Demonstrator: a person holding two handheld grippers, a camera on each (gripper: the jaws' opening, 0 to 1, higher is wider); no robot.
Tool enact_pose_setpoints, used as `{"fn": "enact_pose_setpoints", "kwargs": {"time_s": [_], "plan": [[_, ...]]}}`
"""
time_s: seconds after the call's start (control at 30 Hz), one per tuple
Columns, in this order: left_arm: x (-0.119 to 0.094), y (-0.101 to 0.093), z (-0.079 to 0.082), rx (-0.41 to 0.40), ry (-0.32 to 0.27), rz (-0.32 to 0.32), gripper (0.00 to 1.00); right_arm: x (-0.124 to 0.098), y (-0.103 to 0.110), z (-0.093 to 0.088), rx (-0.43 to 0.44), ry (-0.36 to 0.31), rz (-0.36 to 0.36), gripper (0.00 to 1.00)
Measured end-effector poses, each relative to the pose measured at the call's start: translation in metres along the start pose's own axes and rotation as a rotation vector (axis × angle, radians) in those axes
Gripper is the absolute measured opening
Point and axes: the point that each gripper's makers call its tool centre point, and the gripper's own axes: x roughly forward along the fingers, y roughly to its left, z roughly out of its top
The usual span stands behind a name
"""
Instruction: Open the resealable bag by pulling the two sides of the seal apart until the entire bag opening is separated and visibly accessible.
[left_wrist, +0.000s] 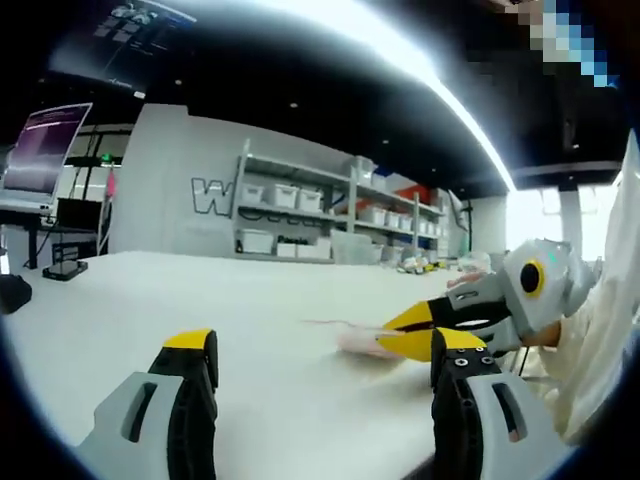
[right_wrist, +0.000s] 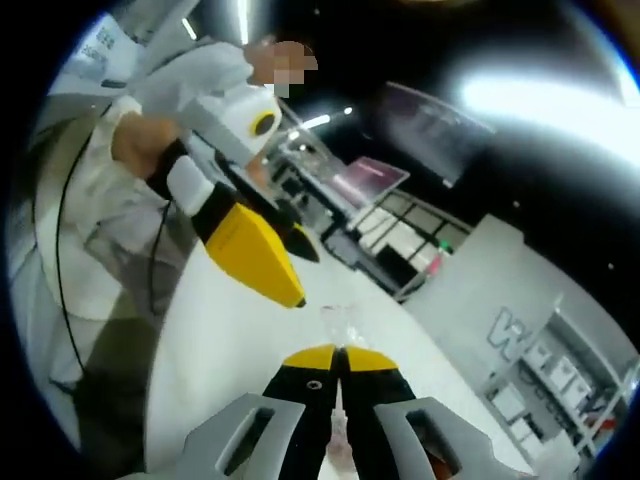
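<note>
Bag (right_wrist: 338, 330) pinched in closed right gripper (right_wrist: 340, 357), lengthwise along it; left gripper (left_wrist: 325, 350) wide open.

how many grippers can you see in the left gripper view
2. The left gripper, jaws apart, rises from the bottom over the white table. The right gripper comes in from the right, its yellow tips at the clear bag.

clear glossy plastic bag (right_wrist: 338, 325), matt white table (left_wrist: 250, 310)
</note>
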Motion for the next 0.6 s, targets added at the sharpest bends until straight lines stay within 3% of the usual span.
{"fn": "enact_pose_setpoints", "kwargs": {"time_s": [0.17,0.5,0.6], "plan": [[0.0,-0.011,0.002,-0.099,-0.022,-0.069,0.77,-0.005,-0.002,-0.005,0.024,0.02,-0.013,0.0],[0.0,-0.013,-0.002,-0.089,0.001,-0.069,0.77,-0.011,0.001,-0.01,0.076,0.029,-0.013,0.0],[-0.003,-0.02,-0.011,-0.114,0.05,-0.097,0.69,-0.012,0.003,-0.01,0.09,0.028,-0.008,0.0]]}}
